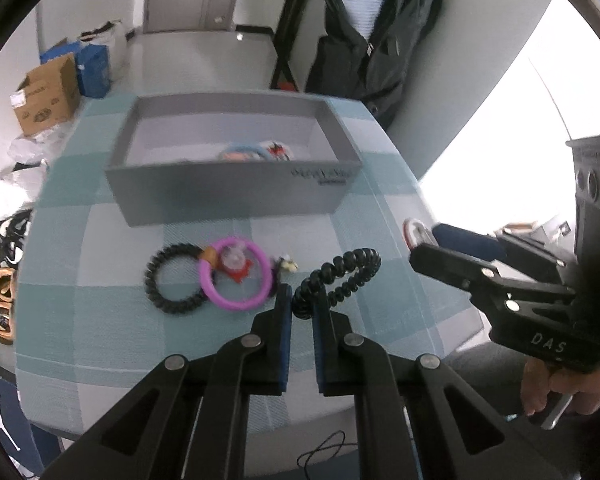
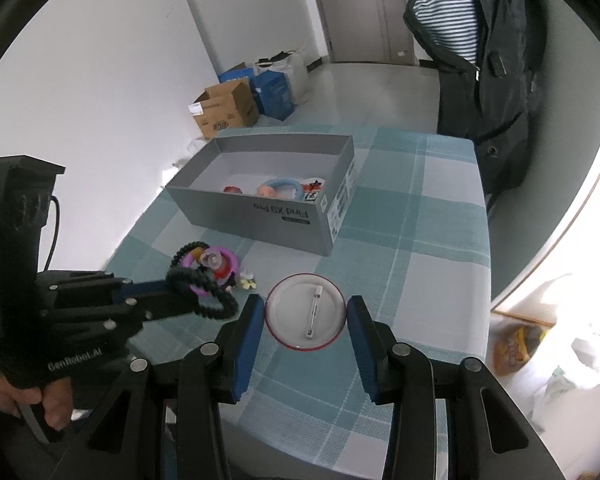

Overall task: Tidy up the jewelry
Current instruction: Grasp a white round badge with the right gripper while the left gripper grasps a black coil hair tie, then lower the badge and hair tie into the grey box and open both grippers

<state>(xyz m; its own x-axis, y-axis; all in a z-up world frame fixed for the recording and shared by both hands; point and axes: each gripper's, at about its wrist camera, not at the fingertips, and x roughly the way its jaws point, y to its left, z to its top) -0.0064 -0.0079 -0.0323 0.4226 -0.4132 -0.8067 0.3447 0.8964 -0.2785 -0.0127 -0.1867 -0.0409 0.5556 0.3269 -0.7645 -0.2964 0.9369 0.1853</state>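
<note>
Grey box (image 2: 260,216) holds blue ring (image 2: 284,186), red trinket (image 2: 233,190), patterned piece (image 2: 314,190)

Home: checked tablecloth (image 2: 440,208), hanging coat (image 2: 492,60), cardboard boxes (image 2: 228,114).

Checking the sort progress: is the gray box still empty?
No, the gray box already holds a blue ring and other small pieces.
</note>
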